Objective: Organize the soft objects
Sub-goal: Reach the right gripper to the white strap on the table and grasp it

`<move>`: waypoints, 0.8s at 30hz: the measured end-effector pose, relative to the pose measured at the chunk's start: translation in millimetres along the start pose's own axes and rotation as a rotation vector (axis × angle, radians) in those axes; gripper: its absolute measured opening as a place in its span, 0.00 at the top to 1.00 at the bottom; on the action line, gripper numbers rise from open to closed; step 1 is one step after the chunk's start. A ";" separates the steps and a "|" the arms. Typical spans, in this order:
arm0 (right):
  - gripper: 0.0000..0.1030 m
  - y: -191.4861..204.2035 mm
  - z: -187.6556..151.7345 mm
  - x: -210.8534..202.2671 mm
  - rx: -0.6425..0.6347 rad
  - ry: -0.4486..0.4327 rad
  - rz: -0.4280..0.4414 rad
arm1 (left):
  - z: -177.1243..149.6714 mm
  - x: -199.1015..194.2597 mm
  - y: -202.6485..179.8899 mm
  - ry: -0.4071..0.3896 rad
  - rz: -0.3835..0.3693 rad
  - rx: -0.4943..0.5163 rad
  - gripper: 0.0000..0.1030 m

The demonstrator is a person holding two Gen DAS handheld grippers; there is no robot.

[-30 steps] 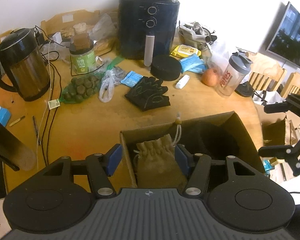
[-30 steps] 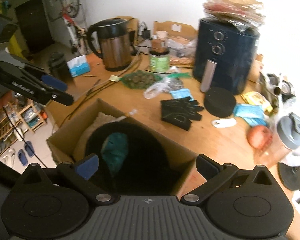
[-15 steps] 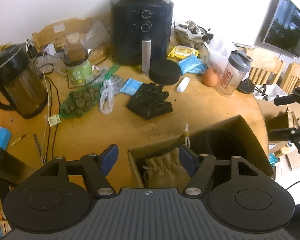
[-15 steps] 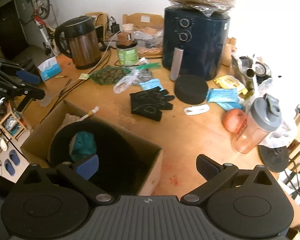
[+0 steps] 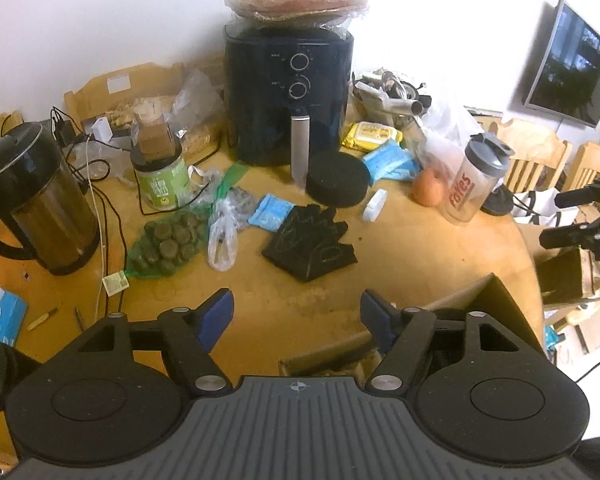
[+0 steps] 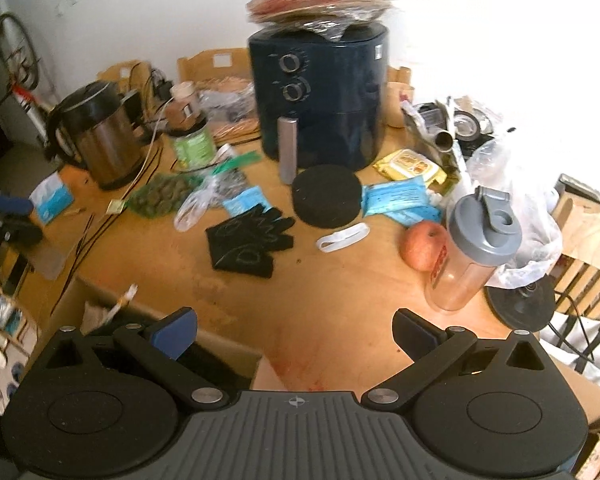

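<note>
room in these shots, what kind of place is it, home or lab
Most likely a lived-in home, a dining or kitchen area. A cluttered wooden table carries an air fryer and an electric kettle, wooden chairs stand beside it, and a television hangs on the wall.

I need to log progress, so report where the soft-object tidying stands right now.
Done: a tan drawstring pouch already sits in the cardboard box.

In hand: nothing. The left tool and right tool are both open and empty, above the table.

Left: the black gloves lie on the wooden table, outside the box. Possibly the black round pad too, if it is soft.
</note>
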State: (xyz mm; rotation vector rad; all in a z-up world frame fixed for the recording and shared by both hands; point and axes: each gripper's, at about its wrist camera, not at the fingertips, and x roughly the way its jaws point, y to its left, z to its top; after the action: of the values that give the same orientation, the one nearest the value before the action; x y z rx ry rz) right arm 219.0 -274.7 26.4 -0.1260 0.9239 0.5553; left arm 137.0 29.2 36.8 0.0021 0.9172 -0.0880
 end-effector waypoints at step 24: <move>0.00 -24.7 31.5 126.8 0.057 0.039 0.104 | 6.8 24.6 -11.6 0.009 -0.074 0.019 0.26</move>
State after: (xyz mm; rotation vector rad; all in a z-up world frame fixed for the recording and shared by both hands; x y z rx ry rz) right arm 314.3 -234.5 -57.2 -0.0374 0.9874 0.6234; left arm 156.4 15.5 21.9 -0.0138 0.9258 -0.1657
